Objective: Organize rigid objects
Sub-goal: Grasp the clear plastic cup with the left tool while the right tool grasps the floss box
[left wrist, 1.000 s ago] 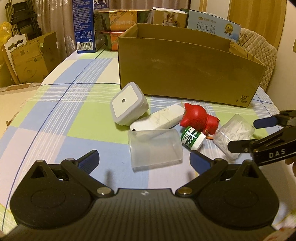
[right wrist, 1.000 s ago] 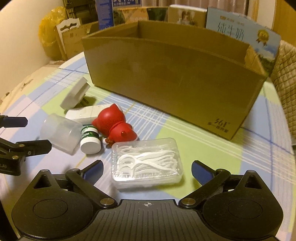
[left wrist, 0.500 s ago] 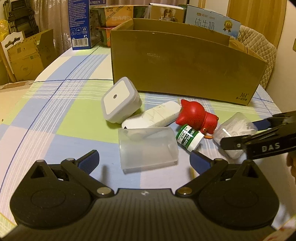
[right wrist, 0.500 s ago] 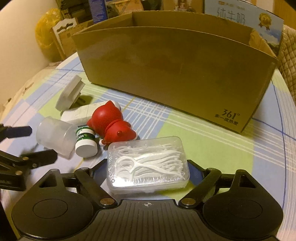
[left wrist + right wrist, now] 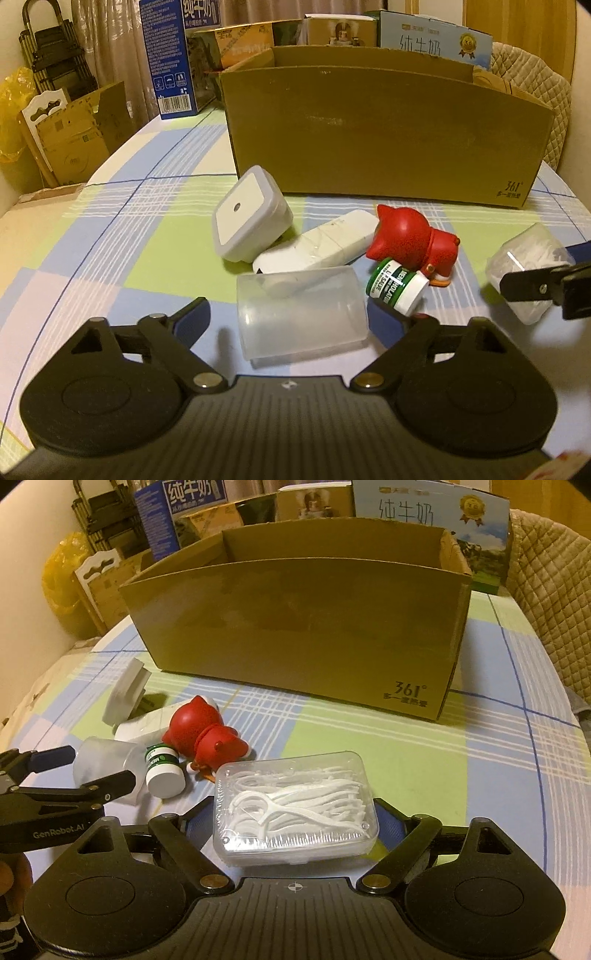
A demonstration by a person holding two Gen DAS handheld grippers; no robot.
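left gripper (image 5: 291, 317) closing, frosted cup (image 5: 301, 314) lying on its side betw jaws, left pad not yet touching. right gripper (image 5: 295, 823) clamped on floss pick box (image 5: 295, 808). both on checked tablecloth (image 5: 110, 229) in front of cardboard box (image 5: 388, 136)

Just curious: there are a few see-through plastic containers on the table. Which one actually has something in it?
The flat rectangular box, packed with white floss picks, between the right gripper's fingers. The round tub on its side looks empty.
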